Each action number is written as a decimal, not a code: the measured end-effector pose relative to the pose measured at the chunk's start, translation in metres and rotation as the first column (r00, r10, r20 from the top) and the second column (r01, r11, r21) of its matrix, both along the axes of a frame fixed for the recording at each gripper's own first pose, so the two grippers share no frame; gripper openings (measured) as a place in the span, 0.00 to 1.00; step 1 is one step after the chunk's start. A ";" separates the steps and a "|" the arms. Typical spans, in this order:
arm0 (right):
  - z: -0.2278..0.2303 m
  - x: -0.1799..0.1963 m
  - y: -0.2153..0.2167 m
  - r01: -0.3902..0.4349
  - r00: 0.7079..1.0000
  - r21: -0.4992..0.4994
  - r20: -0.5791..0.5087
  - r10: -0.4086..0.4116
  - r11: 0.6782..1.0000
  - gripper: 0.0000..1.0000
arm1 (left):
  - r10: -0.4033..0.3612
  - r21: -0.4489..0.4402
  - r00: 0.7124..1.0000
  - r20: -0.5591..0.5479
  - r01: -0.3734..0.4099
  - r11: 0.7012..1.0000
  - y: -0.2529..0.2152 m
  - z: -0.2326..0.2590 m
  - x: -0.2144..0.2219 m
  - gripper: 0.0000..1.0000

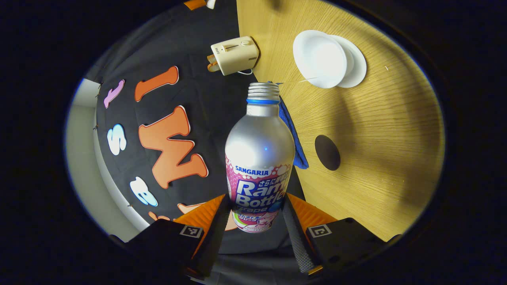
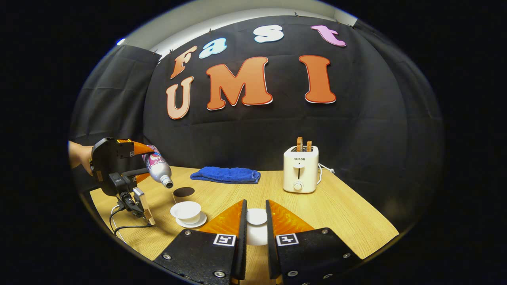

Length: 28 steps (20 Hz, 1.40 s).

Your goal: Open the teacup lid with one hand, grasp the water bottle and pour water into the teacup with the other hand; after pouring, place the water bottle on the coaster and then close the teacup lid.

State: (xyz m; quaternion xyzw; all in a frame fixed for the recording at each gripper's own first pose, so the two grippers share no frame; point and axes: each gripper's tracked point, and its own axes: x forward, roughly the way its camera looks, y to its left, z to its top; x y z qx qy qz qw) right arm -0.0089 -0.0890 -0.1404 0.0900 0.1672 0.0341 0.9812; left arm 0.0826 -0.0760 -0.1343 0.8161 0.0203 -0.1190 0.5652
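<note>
Water bottle (image 1: 259, 158) is sitting clamped between the two fingers of the left gripper (image 1: 256, 221), which are pressing on the lower part of its labelled body from both sides while its uncapped neck is pointing away from the camera. In the right gripper view the same bottle (image 2: 158, 166) is tilting mouth-down above the wooden table (image 2: 340, 213), and a thin stream is running from it toward the open teacup (image 2: 186, 210), which is standing on its saucer (image 2: 198, 221) just below. A hand (image 2: 79, 156) is gripping that gripper from behind. The right gripper (image 2: 256, 225) is hovering over the table with the white teacup lid (image 2: 256, 217) pinched between its fingers, well apart from the cup. Behind, a cream toaster (image 2: 300, 169) is standing with two slices sticking up, a blue cloth (image 2: 225, 175) is lying folded near the wall, and a dark round coaster (image 2: 183, 192) is lying just beyond the teacup.
</note>
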 end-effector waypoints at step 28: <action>0.010 -0.007 -0.003 0.000 1.000 0.000 0.028 0.000 1.000 0.23 | -0.122 0.149 0.969 0.212 0.092 0.985 -0.027 0.078 0.007 0.81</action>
